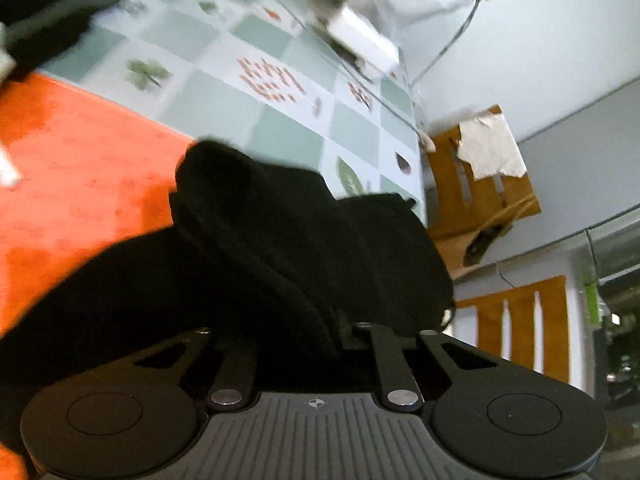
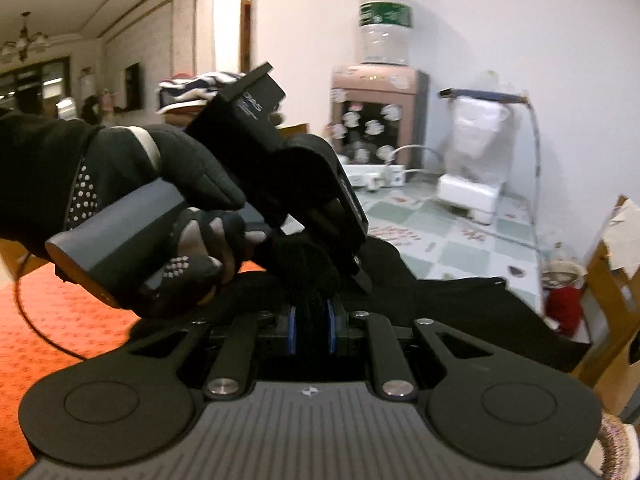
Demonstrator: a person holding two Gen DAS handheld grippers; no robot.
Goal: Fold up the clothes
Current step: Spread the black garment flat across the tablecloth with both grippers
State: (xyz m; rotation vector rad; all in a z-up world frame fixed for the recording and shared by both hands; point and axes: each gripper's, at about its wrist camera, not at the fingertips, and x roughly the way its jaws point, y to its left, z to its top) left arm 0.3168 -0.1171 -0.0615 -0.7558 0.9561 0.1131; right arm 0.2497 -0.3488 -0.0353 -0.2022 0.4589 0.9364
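Note:
A black garment (image 1: pixel 280 232) lies bunched over the orange mat (image 1: pixel 72 168) and the table's edge. In the left wrist view its folds rise over my left gripper and hide the fingers. In the right wrist view a gloved hand (image 2: pixel 160 168) holds the left gripper (image 2: pixel 354 270), which points steeply down with its narrow jaws pinching the black garment (image 2: pixel 460 296). Right beside it, my right gripper (image 2: pixel 311 328) is shut on a thick bunch of the same cloth between its blue pads (image 2: pixel 292 328).
A green-and-white checked tablecloth (image 1: pixel 224 96) covers the table beyond the mat. A white box (image 1: pixel 360 40) and a power strip (image 2: pixel 372 174) lie at the far edge by a water dispenser (image 2: pixel 376 116). Wooden chairs (image 1: pixel 472 184) stand to the right of the table.

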